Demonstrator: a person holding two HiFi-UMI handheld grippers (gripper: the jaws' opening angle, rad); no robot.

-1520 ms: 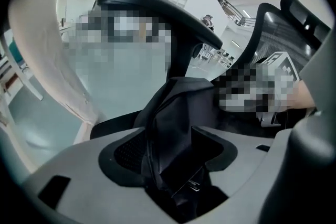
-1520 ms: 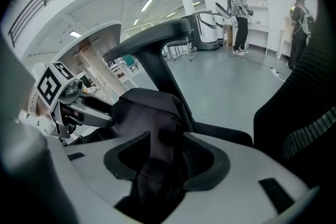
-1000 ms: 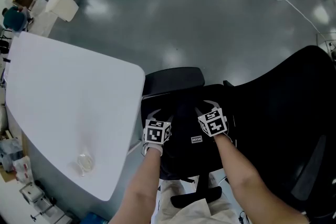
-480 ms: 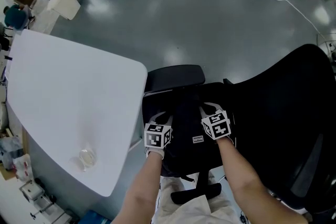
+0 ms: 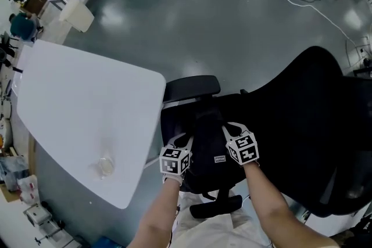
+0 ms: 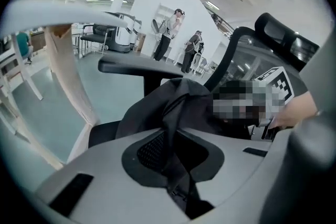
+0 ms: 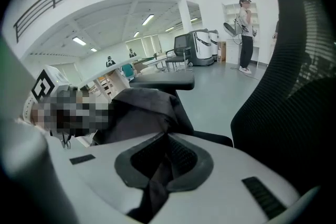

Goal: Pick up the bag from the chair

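A grey floor (image 5: 221, 20) fills the head view, with a white tabletop (image 5: 87, 101) at the left and a black office chair (image 5: 314, 119) at the right. The black bag (image 5: 206, 145) is on the chair's seat, between the armrest (image 5: 192, 89) and the backrest. The left gripper (image 5: 181, 142) and right gripper (image 5: 231, 129) are at its two sides, but from above their marker cubes hide the grip.

The gripper views show it. In the left gripper view the left gripper's (image 6: 176, 165) jaws are pinched narrow on a dark strap of the bag (image 6: 178, 107). In the right gripper view the right gripper's (image 7: 157, 165) jaws are clamped on another strap of the bag (image 7: 142, 110). Those views also show people standing far off.

Only the head view shows a small clear object (image 5: 105, 166) on the tabletop.
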